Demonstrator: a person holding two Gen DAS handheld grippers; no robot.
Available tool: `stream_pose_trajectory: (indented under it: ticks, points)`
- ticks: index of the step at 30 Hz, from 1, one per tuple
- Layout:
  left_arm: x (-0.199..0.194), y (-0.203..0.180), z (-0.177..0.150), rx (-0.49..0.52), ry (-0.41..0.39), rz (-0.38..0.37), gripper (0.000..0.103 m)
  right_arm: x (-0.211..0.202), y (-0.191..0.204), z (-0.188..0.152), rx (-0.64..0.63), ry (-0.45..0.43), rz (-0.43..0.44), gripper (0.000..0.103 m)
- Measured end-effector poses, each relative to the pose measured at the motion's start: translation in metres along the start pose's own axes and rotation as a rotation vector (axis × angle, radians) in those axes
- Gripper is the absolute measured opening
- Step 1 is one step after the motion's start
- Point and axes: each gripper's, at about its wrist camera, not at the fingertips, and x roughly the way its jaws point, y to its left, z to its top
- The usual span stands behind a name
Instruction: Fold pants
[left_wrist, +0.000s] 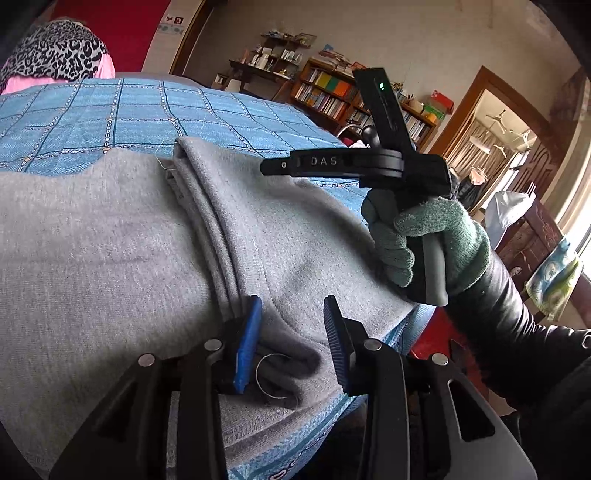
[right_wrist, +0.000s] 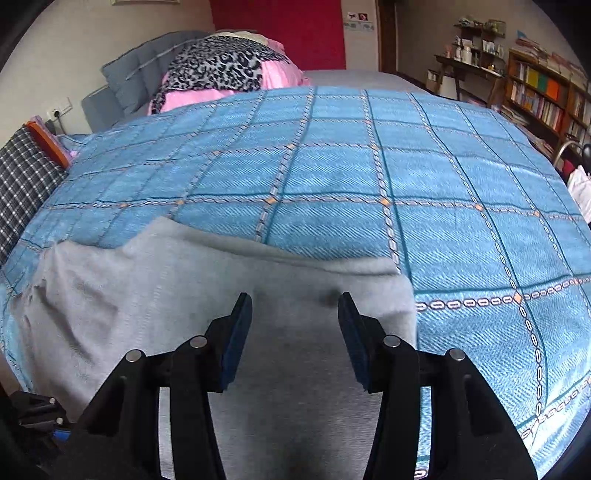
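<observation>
Grey sweatpants (left_wrist: 110, 240) lie spread on a blue checked bedspread (left_wrist: 92, 110), with a folded ridge running down the middle. My left gripper (left_wrist: 293, 332) is open low over the pants' near edge. A bunched fold of grey cloth and a thin wire ring lie between its blue pads (left_wrist: 249, 343), which do not press on the cloth. A green-gloved hand (left_wrist: 424, 243) holds the right tool above the pants' right edge. In the right wrist view, my right gripper (right_wrist: 295, 325) stands open just over the grey pants (right_wrist: 166, 314), nothing between its fingers.
The blue bedspread (right_wrist: 369, 177) stretches beyond the pants. Leopard-print and pink bedding (right_wrist: 221, 74) is piled at the bed's far end against grey cushions (right_wrist: 122, 74). A checked cloth (right_wrist: 22, 177) lies at the left. Bookshelves (left_wrist: 332, 96) and a doorway (left_wrist: 491, 140) stand at the right.
</observation>
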Motion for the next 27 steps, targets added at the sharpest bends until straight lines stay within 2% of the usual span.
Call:
stream_pose_trajectory:
  ticks: [4,7,10,14,21,27]
  points:
    - [-0.007,-0.004,-0.003,0.009,-0.011,-0.001,0.041,0.003,0.032,0.012,-0.042,0.019,0.113,0.050]
    - [-0.011,0.000,-0.007,-0.001,-0.012,0.019,0.053,0.020,0.055,0.017,-0.093,0.047,0.115,0.050]
    - [-0.010,0.010,-0.013,-0.027,0.006,0.018,0.053,0.040,0.067,0.020,-0.091,0.080,0.105,0.050]
    - [-0.017,0.013,-0.015,-0.024,-0.008,0.014,0.053,0.059,0.074,0.016,-0.111,0.100,0.071,0.050]
    - [-0.031,0.020,-0.013,-0.045,-0.038,0.021,0.056,0.050,0.076,0.013,-0.127,0.061,0.050,0.050]
    - [-0.074,0.044,-0.017,-0.096,-0.132,0.119,0.057,0.010,0.096,0.007,-0.158,-0.053,0.090,0.050]
